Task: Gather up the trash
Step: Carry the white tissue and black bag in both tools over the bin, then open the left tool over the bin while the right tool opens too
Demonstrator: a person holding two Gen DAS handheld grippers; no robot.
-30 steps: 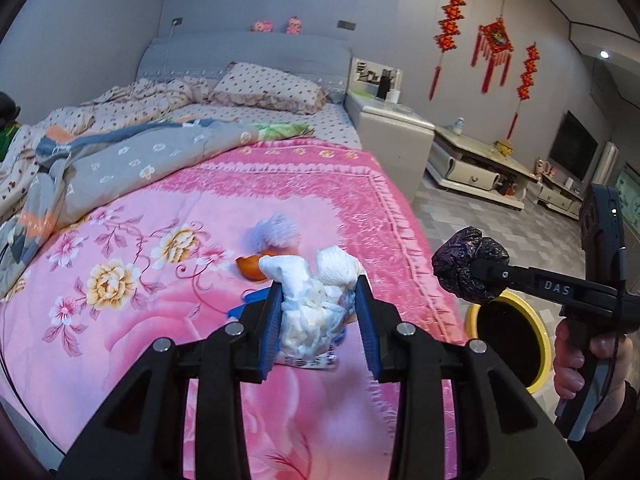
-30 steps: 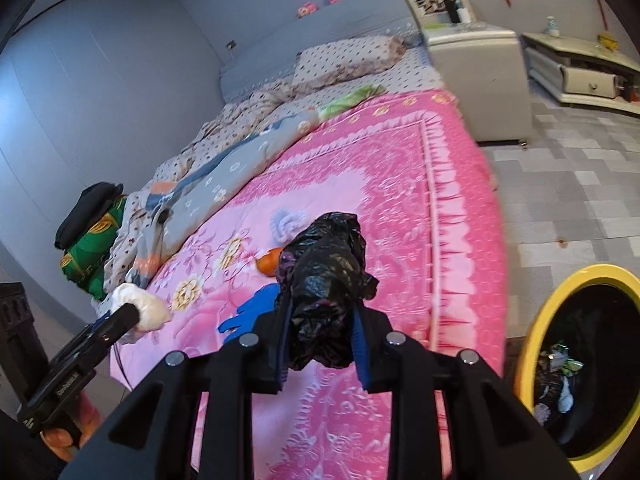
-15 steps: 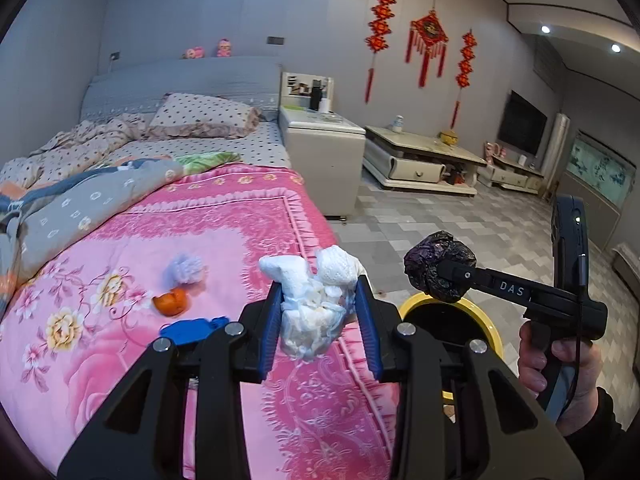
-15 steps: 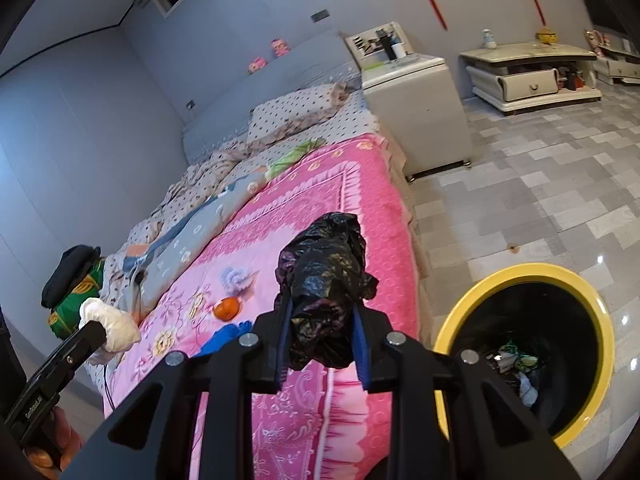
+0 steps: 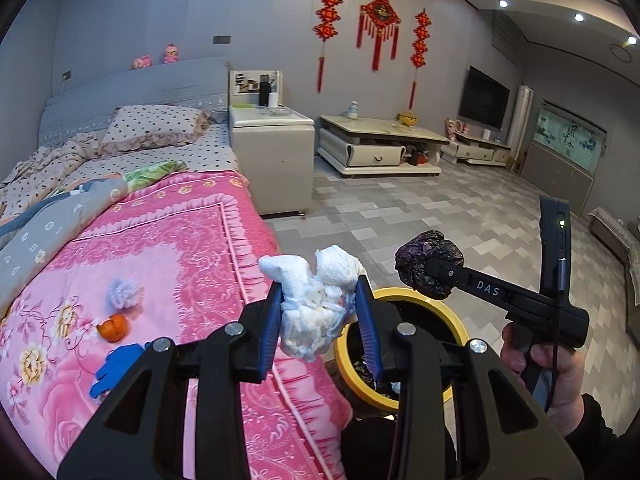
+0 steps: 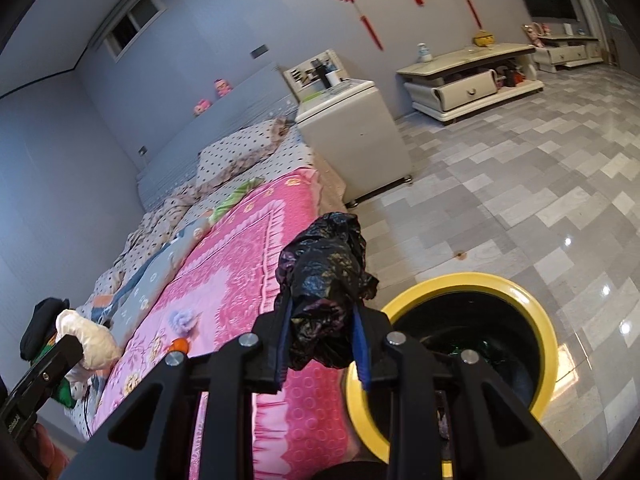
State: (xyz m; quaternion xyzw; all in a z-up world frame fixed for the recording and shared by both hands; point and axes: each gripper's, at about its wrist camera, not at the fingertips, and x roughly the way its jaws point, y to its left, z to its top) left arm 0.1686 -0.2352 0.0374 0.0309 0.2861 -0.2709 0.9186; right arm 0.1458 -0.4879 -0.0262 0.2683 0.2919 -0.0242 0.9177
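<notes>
- The left gripper (image 5: 320, 314) has its blue-padded fingers (image 5: 273, 322) pinching a wad of white tissue (image 5: 314, 304); the wad bulges above and below the pads.
- The right gripper (image 6: 322, 338) has its fingers (image 6: 360, 348) pinching a crumpled black plastic bag (image 6: 326, 280), which sticks up well past the fingertips.
- In the left wrist view, the right gripper (image 5: 430, 266) shows from the side with the black bag (image 5: 430, 264) at its tip, held by a hand (image 5: 556, 372) in a dark sleeve at the lower right.
- In the right wrist view, the left gripper (image 6: 70, 344) appears at the lower left edge with the white wad (image 6: 88, 336) at its tip.
- A round bin with a yellow rim (image 6: 472, 280) stands on the tiled floor (image 6: 520, 184) just beside the bed (image 5: 160, 240); its inside is dark and some trash lies at the bottom. Both grippers sit near it, the right one partly in front of its rim.
- In the left wrist view the same bin (image 5: 452, 320) shows just behind the tissue, partly hidden by the fingers.
- On the pink flowered blanket (image 5: 180, 248) lie a pale fluffy ball (image 5: 122, 294), an orange peel (image 5: 114, 326) and a blue scrap (image 5: 116, 362), close together and well apart from both grippers.
- Farther off stand a white bedside cabinet (image 5: 272, 152), a low white cabinet (image 5: 380, 148) and red hanging decorations (image 5: 378, 20) on the wall.
</notes>
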